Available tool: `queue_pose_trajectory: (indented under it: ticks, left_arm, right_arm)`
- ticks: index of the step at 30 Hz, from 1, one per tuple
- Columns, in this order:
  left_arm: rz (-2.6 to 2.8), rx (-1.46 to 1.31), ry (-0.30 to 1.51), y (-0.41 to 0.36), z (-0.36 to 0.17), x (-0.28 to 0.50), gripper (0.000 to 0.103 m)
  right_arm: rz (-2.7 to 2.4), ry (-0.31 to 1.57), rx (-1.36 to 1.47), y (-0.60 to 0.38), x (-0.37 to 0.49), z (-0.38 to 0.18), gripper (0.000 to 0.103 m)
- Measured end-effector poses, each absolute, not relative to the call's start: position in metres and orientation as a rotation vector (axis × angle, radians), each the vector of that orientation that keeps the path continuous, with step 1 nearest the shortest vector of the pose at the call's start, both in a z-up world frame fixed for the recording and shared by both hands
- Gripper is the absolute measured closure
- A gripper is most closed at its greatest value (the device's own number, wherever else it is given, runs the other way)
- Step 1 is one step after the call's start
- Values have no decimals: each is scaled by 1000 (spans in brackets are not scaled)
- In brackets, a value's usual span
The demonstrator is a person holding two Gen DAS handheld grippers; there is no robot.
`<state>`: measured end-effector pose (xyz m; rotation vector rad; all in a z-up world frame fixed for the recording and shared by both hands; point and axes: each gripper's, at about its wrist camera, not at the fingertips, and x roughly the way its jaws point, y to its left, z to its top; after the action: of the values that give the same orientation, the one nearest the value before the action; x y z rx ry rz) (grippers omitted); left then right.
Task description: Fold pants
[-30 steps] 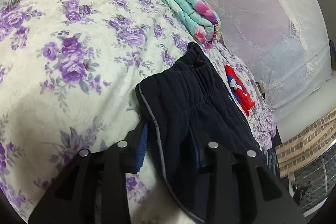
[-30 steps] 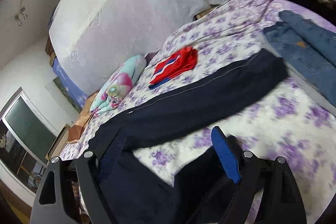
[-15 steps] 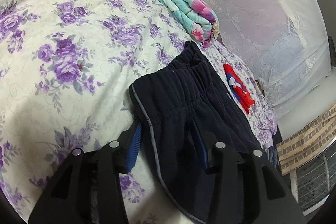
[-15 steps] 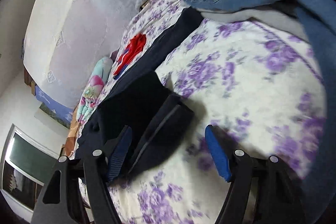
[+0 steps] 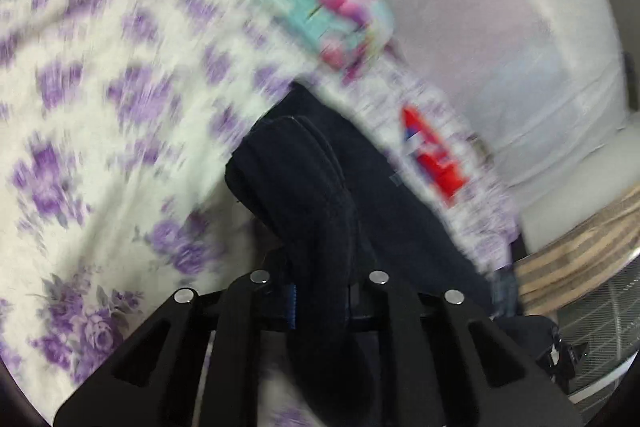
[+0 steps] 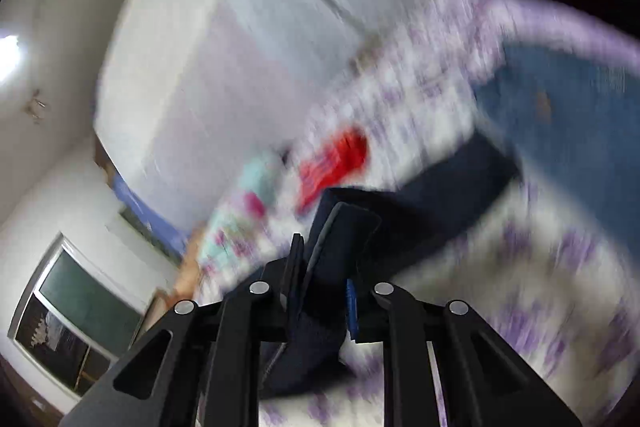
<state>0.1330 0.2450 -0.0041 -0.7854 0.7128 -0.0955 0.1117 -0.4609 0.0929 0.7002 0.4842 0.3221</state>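
Bed (image 5: 80,115) w/ purple-flower sheet is lying under everything, both views blurred. Pants (image 5: 304,195) are lying across it, one end bunching up. Jeans (image 6: 568,131) are sitting near pants' far end. Left gripper (image 5: 320,301) is clamping pants fabric; right gripper (image 6: 320,301) is pinching another fold.

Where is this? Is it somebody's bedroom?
Most likely a bedroom. The dark pants lie on a bed with a purple-flowered sheet, a folded pastel blanket sits near the wall, and blue jeans lie nearby.
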Motion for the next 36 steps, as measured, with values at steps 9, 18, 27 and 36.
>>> queue_pose_trajectory:
  ticks: [9, 18, 27, 36]
  left_arm:
    - [-138, -773, 802, 231, -52, 85, 86]
    - [-160, -738, 803, 240, -60, 59, 70]
    - [148, -542, 627, 257, -4, 27, 20]
    - [16, -189, 857, 170, -40, 138, 14]
  right_arm:
    - [110, 677, 710, -527, 8, -18, 85]
    - [-42, 650, 661, -542, -52, -26, 63]
    - [20, 566, 370, -470, -18, 19, 45]
    - [204, 882, 343, -410, 55, -57, 40]
